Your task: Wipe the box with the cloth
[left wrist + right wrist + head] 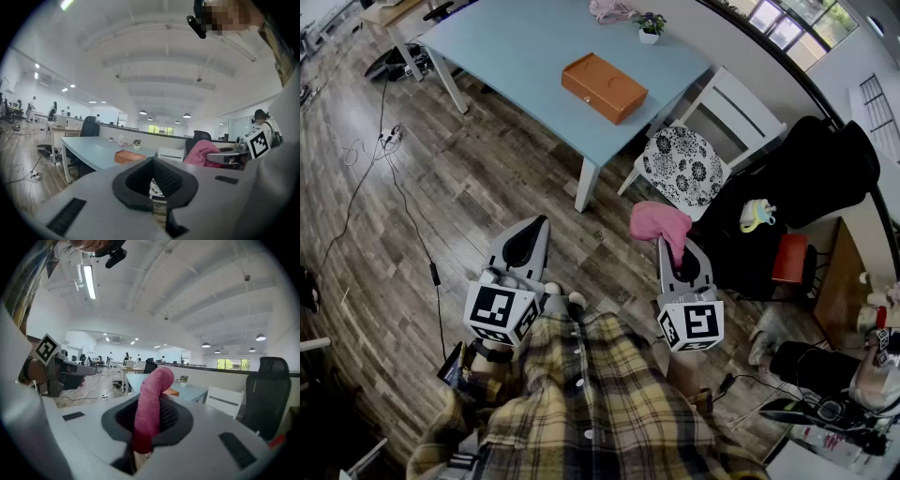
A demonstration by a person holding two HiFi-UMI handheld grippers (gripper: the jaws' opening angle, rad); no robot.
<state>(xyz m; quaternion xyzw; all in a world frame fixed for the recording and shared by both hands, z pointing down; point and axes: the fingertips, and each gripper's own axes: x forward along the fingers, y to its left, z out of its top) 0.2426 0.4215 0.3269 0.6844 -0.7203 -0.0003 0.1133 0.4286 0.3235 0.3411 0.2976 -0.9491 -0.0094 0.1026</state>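
Pink cloth [661, 225] pinched in right gripper [672, 248], draped over jaw tips. Left gripper [537, 225] closed, empty. Orange box [604, 87] on table [516, 47], well ahead of both grippers, roughly between their lines; we judge neither clearly nearer. Box long axis diagonal in head view, far-left to near-right. Coming move, as we read it: cloth carried forward to box.

light blue table [516, 47] up top, tiny potted plant [651, 26] near its far edge. white chair [741, 108] w/ floral cushion [684, 164] at table corner, black office chair [811, 173] beside it. cable [394, 178] snaking over wood floor [487, 187].
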